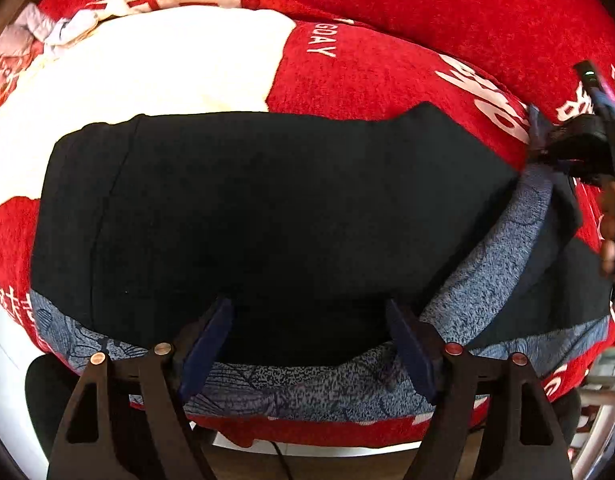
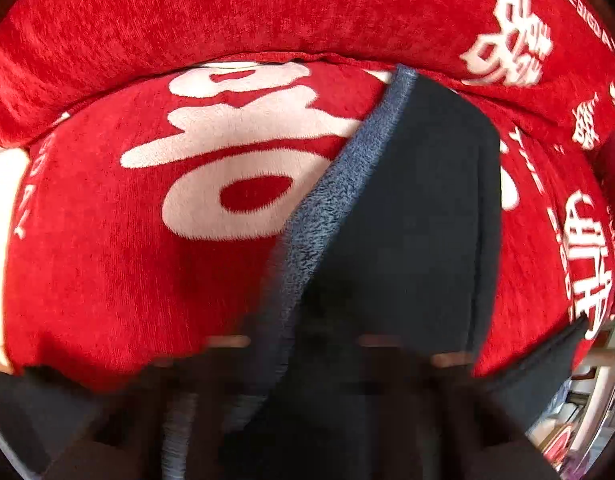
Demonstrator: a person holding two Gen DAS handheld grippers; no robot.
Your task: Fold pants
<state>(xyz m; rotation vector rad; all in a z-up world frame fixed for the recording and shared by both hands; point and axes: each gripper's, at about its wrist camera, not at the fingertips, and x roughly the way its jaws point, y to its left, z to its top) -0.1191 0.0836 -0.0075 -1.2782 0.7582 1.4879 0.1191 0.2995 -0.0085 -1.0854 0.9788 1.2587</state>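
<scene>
The dark navy pants lie on a red and white blanket, their blue-grey fleece lining turned out along the near and right edges. My left gripper is open, its blue fingers wide apart over the near edge of the pants. My right gripper is at the far right of the left wrist view, shut on a corner of the pants and lifting it. In the blurred right wrist view the pants hang from the hidden jaws, with the lining edge running diagonally.
The red blanket with white characters covers the whole bed. A crumpled light cloth lies at the far left. The bed's near edge and floor show below my left gripper. A metal frame stands at the right.
</scene>
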